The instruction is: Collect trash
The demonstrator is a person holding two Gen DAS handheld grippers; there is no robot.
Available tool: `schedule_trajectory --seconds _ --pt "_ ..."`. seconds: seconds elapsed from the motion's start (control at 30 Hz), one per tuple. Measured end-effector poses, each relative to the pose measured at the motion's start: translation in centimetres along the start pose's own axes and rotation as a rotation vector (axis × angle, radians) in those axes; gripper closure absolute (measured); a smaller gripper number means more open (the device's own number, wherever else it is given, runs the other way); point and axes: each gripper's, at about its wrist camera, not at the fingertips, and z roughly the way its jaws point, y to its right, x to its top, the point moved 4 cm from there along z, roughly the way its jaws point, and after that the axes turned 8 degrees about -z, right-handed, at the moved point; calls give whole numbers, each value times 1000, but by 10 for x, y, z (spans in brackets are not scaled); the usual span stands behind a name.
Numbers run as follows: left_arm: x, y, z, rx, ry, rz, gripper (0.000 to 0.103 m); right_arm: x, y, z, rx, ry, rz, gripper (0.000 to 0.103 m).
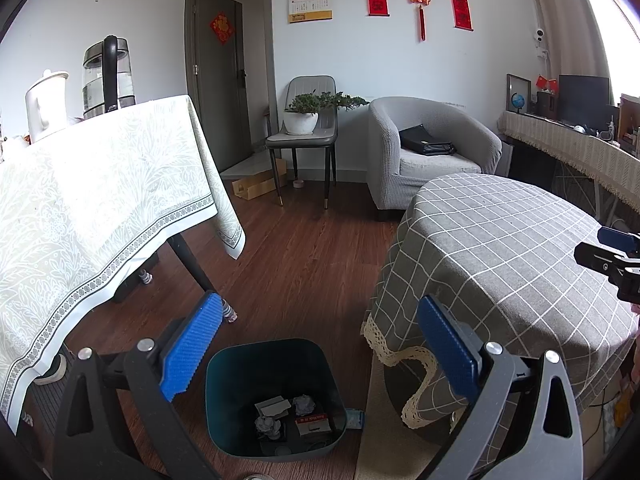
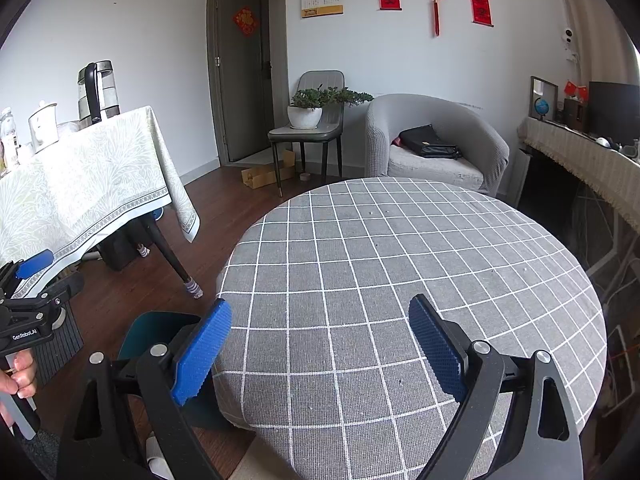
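A dark teal trash bin (image 1: 276, 396) stands on the wood floor beside the round table (image 1: 520, 248). It holds crumpled paper balls (image 1: 267, 426), a white card (image 1: 276, 406) and a red-labelled packet (image 1: 314, 420). My left gripper (image 1: 320, 344) is open and empty, hovering above the bin. My right gripper (image 2: 320, 350) is open and empty above the grey checked tablecloth (image 2: 400, 264). The bin's rim (image 2: 160, 320) shows at the lower left of the right wrist view. The left gripper (image 2: 28, 292) also shows there at the left edge.
A table with a pale leaf-patterned cloth (image 1: 92, 200) carries a kettle (image 1: 106, 76) and a white jug (image 1: 44, 104). A chair with a potted plant (image 1: 304, 114), a grey armchair (image 1: 432, 148), a cardboard box (image 1: 256, 188) and a side desk (image 1: 580, 148) stand further back.
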Motion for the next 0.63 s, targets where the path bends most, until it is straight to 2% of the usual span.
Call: schedule_trajectory --seconds 0.63 --pt "0 -3 2 10 -9 -11 3 0 0 1 1 0 0 12"
